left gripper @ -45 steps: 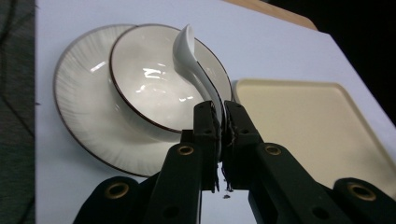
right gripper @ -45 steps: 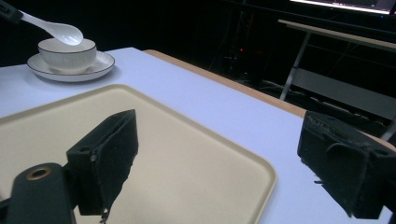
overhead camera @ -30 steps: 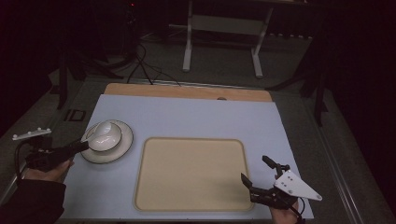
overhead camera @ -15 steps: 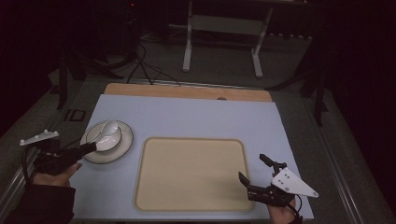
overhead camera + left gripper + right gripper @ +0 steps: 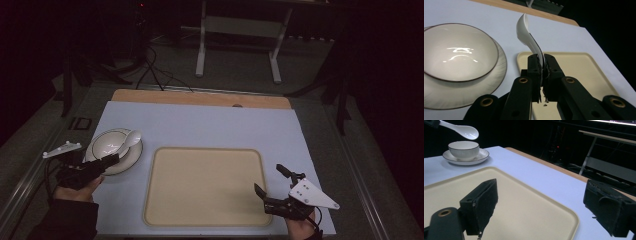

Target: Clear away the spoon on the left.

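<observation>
A beige tray is lying on the pale blue table, with a metal stand standing on the floor beyond.

This looks like a lab or recording studio set up for tabletop trials, not a home. The room is dark and only the counter is lit, covered with a plain pale blue sheet over a wooden top. Black cables trail across the grey floor behind it, beside a white metal stand. A small red indicator light glows in the dark background. Another bench frame stands further back.
</observation>
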